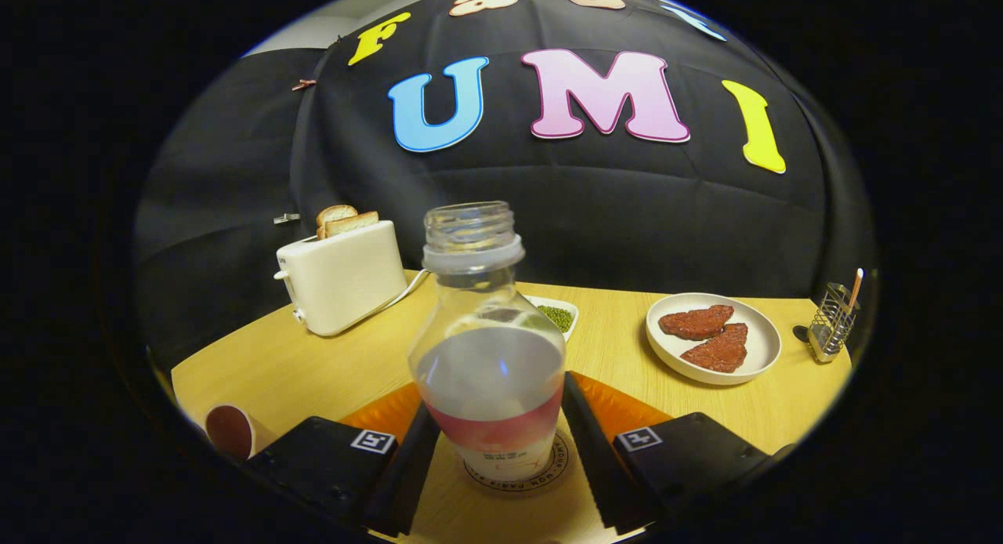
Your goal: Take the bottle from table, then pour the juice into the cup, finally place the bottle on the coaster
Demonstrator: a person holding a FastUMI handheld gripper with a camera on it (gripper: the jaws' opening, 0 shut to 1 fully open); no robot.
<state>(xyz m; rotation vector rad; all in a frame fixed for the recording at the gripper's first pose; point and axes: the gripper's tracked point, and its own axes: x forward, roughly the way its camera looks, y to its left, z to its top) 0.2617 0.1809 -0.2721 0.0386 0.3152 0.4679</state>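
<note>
There was one clear, uncapped bottle (487,348), standing on one round coaster (558,459) between the two black fingers of one gripper (492,442), which lay close along its sides. One cup (229,431) stood to the left of the fingers. One white toaster (342,277) held two slices of toast (345,218). One white plate (758,362) carried two reddish patties (707,336). One small dish held green peas (557,317). One wire holder (831,326) held one stick.
</note>
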